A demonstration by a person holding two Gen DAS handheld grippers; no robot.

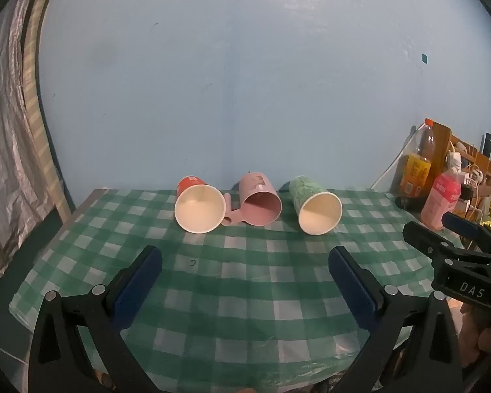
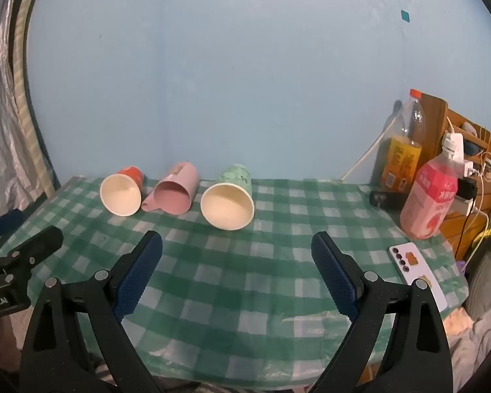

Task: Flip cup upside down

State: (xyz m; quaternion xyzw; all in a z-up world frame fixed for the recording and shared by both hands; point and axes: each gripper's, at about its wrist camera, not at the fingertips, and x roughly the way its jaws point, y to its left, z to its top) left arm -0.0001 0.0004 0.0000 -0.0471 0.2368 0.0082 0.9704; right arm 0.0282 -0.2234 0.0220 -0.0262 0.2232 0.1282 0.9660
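Nearest the cameras, the left hand-held gripper [image 1: 245,281] and the right hand-held gripper [image 2: 237,268] are both hovering with jaws spread wide and holding nothing, above the green-checked tabletop [image 2: 245,294]. Farther back, near the wall, three cups are lying on their sides with mouths facing the cameras: a red paper cup [image 1: 198,204], a pink handled mug [image 1: 260,201] and a green paper cup [image 1: 314,204]. No cup is standing inverted yet, so the flipping appears wholly undone.
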